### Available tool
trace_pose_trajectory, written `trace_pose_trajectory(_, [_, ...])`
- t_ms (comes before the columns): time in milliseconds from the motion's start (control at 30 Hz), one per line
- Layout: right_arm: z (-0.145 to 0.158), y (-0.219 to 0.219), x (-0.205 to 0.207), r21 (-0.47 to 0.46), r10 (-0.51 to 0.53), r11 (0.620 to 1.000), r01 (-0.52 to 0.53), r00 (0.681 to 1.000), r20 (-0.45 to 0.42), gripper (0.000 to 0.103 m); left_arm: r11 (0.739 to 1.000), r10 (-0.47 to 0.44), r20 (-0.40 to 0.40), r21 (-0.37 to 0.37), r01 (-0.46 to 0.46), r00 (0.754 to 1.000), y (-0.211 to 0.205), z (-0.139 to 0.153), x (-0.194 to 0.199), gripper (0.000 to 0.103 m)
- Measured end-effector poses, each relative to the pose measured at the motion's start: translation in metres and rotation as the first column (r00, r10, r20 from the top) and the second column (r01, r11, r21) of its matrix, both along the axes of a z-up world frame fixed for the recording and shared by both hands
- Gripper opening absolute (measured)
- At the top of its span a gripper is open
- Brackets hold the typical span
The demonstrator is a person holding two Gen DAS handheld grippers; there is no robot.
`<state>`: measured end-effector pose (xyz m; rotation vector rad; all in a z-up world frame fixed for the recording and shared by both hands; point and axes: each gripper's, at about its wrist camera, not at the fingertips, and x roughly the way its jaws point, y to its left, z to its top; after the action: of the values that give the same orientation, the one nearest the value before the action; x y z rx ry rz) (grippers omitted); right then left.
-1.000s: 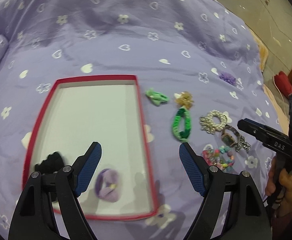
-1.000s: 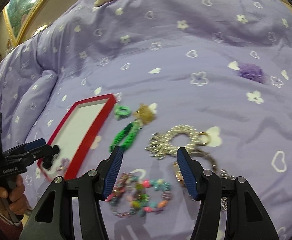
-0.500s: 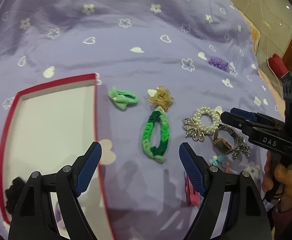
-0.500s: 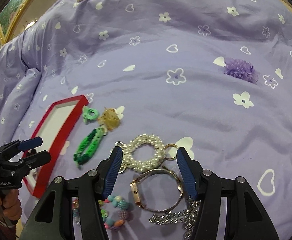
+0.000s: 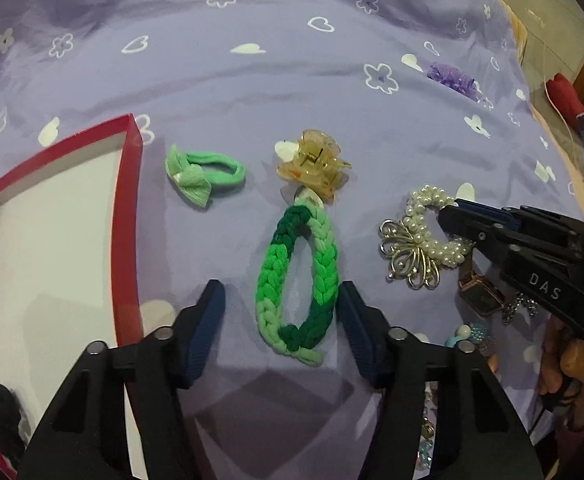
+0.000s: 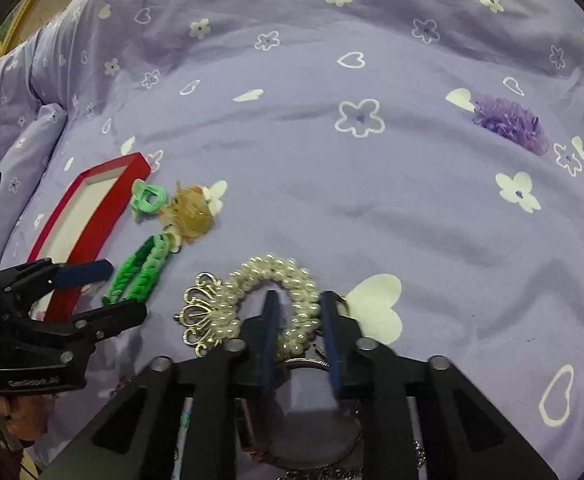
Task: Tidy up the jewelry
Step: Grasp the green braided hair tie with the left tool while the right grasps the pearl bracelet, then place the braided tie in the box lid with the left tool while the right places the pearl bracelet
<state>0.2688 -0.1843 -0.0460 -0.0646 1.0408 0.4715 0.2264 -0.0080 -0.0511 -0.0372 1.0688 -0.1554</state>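
Note:
A green braided hair band (image 5: 298, 284) lies on the purple bedspread; my left gripper (image 5: 279, 306) straddles its near half with the jaws open, one finger on each side. The band also shows in the right wrist view (image 6: 140, 272). A pearl bracelet with a silver filigree charm (image 6: 270, 286) lies to its right; my right gripper (image 6: 298, 322) has one finger inside the ring and one outside, jaws narrowed around its right side. The pearl bracelet also shows in the left wrist view (image 5: 424, 236). The red-rimmed white tray (image 5: 132, 216) lies at the left.
A light green bow hair tie (image 5: 202, 174) and an amber claw clip (image 5: 312, 166) lie beside the tray. A rose-gold watch (image 5: 480, 296), coloured beads (image 5: 472, 336) and a purple scrunchie (image 6: 510, 122) lie to the right. A black scrunchie (image 5: 6, 420) sits in the tray.
My left gripper has moved right from over the tray to straddle the green braided band. My right gripper has moved forward and narrowed around the pearl bracelet.

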Motion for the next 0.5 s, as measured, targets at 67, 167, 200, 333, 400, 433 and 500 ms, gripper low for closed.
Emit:
trace_pose_trajectory(67, [0.001, -0.001, -0.001, 0.005, -0.003, 1.000, 0.003, 1.000, 0.010, 0.014, 1.000, -0.020, -0.008, -0.022, 0.020, 1.000, -0.001, 0.001, 0.000, 0.020])
trace_pose_trajectory(167, [0.004, -0.002, -0.004, 0.016, -0.004, 1.000, 0.004, 1.000, 0.022, 0.011, 0.999, -0.024, 0.004, -0.044, 0.024, 1.000, 0.002, 0.004, -0.003, 0.020])
trace_pose_trajectory(200, [0.006, -0.002, -0.005, 0.025, -0.003, 1.000, 0.002, 1.000, 0.025, 0.011, 0.998, -0.022, 0.010, -0.056, 0.022, 1.000, 0.003, 0.006, -0.005, 0.020])
trace_pose_trajectory(333, [0.021, -0.003, -0.013, 0.064, 0.001, 0.998, -0.005, 0.999, 0.053, 0.011, 0.994, -0.010, 0.037, -0.110, 0.014, 0.999, 0.011, 0.019, -0.015, 0.020])
trace_pose_trajectory(400, [0.031, -0.002, -0.017, 0.081, 0.007, 0.997, -0.012, 0.998, 0.068, 0.011, 0.993, -0.009, 0.053, -0.121, 0.015, 0.999, 0.010, 0.025, -0.018, 0.020])
trace_pose_trajectory(433, [0.034, -0.001, -0.018, 0.088, 0.008, 0.996, -0.015, 0.997, 0.071, 0.011, 0.992, -0.008, 0.061, -0.122, 0.016, 0.998, 0.011, 0.029, -0.021, 0.020])
trace_pose_trajectory(500, [0.043, 0.002, -0.021, 0.104, 0.014, 0.994, -0.023, 0.996, 0.083, 0.011, 0.992, -0.006, 0.083, -0.122, 0.016, 0.997, 0.013, 0.038, -0.028, 0.020])
